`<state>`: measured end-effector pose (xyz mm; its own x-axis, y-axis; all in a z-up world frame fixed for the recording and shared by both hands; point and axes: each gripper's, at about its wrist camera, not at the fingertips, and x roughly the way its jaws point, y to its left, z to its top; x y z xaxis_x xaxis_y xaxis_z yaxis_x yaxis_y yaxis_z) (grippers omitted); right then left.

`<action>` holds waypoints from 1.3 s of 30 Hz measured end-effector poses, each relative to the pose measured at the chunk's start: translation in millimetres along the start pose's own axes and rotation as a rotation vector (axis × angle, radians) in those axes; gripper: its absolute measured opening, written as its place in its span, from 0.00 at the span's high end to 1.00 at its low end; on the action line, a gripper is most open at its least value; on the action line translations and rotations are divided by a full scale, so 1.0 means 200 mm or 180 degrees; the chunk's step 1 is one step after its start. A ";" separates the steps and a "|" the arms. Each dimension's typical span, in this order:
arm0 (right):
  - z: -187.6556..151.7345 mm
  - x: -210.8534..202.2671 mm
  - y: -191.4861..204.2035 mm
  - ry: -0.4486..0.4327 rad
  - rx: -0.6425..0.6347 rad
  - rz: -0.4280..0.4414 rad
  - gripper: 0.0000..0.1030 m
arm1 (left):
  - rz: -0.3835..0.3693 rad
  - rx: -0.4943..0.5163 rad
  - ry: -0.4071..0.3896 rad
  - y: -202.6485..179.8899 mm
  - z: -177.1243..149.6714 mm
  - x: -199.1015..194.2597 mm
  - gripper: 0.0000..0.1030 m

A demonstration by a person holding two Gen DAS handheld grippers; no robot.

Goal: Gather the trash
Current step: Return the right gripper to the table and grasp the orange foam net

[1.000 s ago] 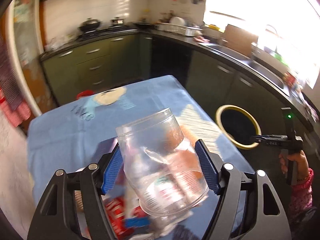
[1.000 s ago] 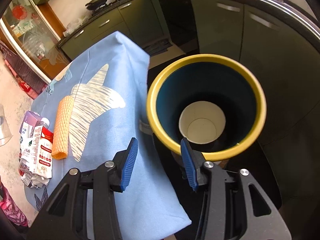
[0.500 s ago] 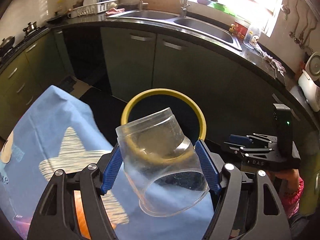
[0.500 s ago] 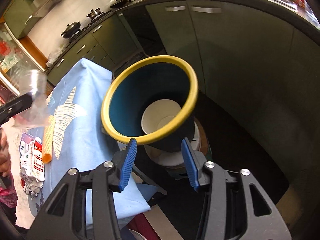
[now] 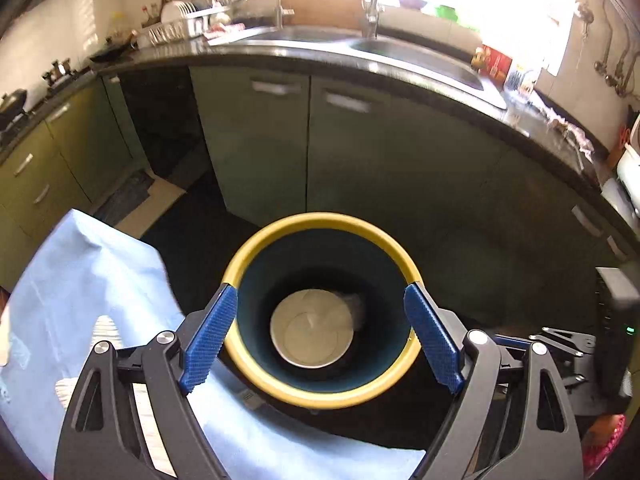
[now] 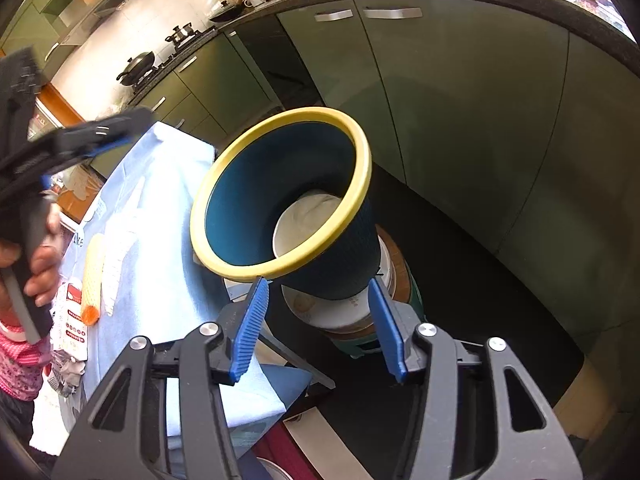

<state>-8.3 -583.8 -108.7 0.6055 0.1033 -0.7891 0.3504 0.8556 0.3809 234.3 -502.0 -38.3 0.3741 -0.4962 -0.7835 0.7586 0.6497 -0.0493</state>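
A dark blue bin with a yellow rim (image 5: 320,220) stands beside the table, right under my left gripper (image 5: 320,292). Its jaws are opening and nothing is between them. A white paper cup (image 5: 312,332) lies at the bin's bottom, with a faint grey blur (image 5: 356,308) beside it. In the right wrist view the bin (image 6: 352,184) looks tilted, just beyond my right gripper (image 6: 318,282), whose jaws are opening on nothing. My left gripper (image 6: 80,136), held by a hand (image 6: 40,264), hovers over the table.
The blue tablecloth (image 6: 160,240) carries an orange foam sleeve (image 6: 92,280) and a red-and-white carton (image 6: 74,320). Under the bin sit a white tub (image 6: 340,312) and a green drum (image 6: 412,300). Green cabinets (image 5: 360,152) and a dark counter with a sink (image 5: 400,48) curve behind.
My left gripper swung from over the table to above the bin and opened. The clear plastic jar it held is gone from its jaws. The right gripper drew back from the bin.
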 end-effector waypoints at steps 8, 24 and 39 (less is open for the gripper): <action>-0.01 0.02 0.10 0.0018 -0.0116 0.0112 0.50 | 0.0047 -0.0273 -0.0495 0.13 -0.19 -0.62 0.11; -0.07 0.22 1.00 0.0318 -0.1254 0.0721 0.49 | 0.1168 -0.1350 -0.0994 0.71 -1.16 -1.54 0.05; -0.21 0.52 1.49 0.0674 -0.1678 0.0684 0.84 | 0.1314 -0.1961 -0.1067 0.84 -1.65 -1.62 0.05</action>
<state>128.7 -297.0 -97.2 0.4490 0.3540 -0.8204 -0.1977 0.9348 0.2951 64.2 -41.5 2.9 0.7735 -0.2300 -0.5906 0.1315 0.9698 -0.2055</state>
